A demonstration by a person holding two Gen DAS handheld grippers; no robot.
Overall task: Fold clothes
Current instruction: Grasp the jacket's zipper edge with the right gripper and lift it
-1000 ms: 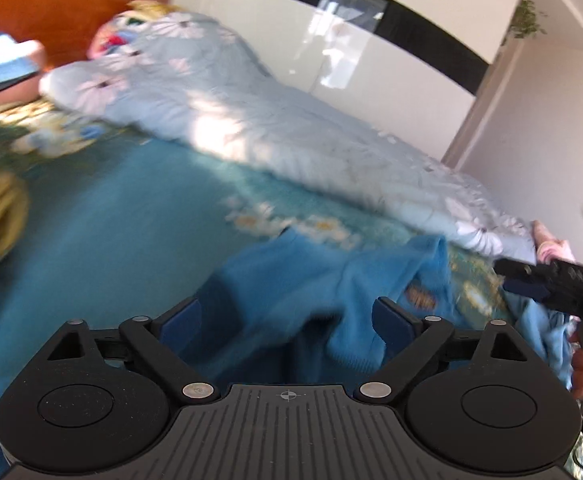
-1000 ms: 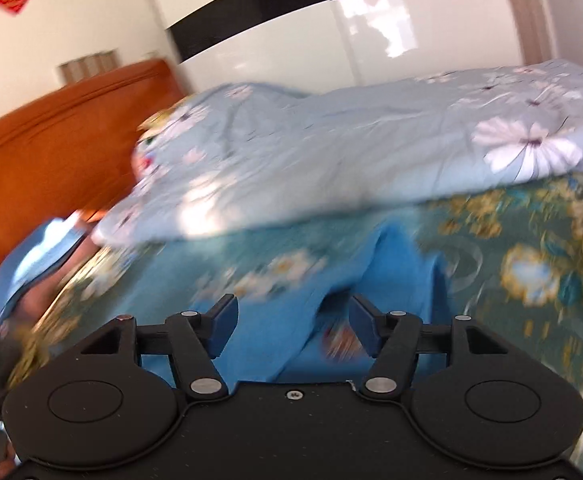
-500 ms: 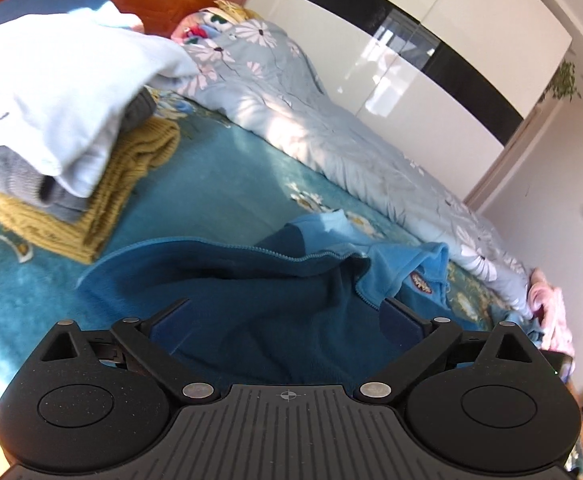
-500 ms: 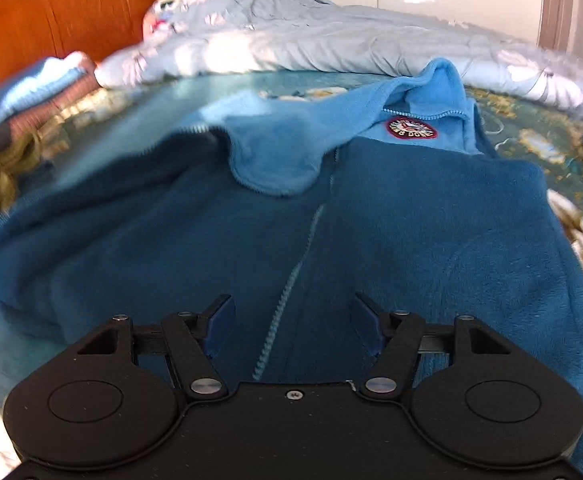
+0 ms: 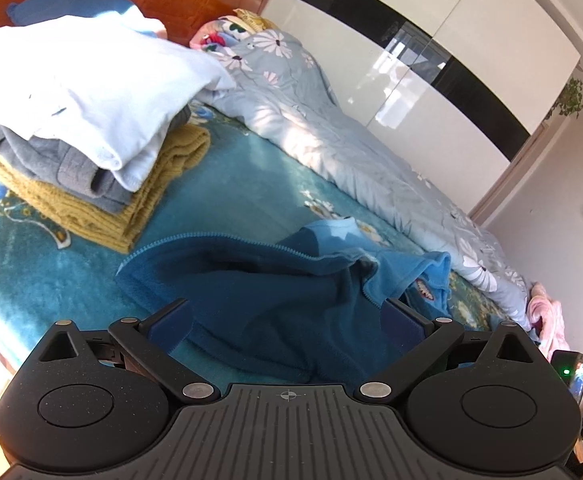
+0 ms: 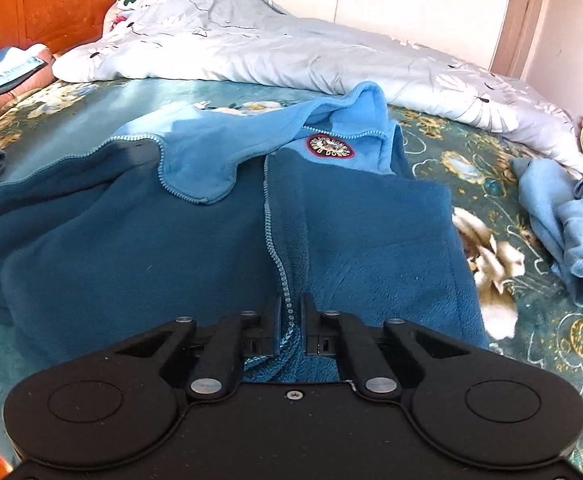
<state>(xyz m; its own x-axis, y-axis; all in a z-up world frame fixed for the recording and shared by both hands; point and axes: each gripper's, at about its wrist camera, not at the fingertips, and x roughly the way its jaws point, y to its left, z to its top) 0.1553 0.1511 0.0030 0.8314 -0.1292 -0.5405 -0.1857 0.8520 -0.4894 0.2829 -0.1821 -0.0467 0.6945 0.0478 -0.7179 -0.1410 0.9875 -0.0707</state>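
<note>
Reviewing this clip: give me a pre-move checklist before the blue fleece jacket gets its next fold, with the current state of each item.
1. Right gripper shut on the blue fleece jacket at its zipper edge: ok.
2. Left gripper gripping fabric: not ok, open, with the jacket between its fingers.
3. Jacket lying flat: not ok, collar flap turned over, body rumpled.
4. Folded pile apart from the jacket: ok.
5. Light blue garment apart from the jacket: ok.
6. Sleeves' position: cannot tell.

Fuzzy fleece jacket; chunky knit sweater; glossy wardrobe; polished wood headboard.
</note>
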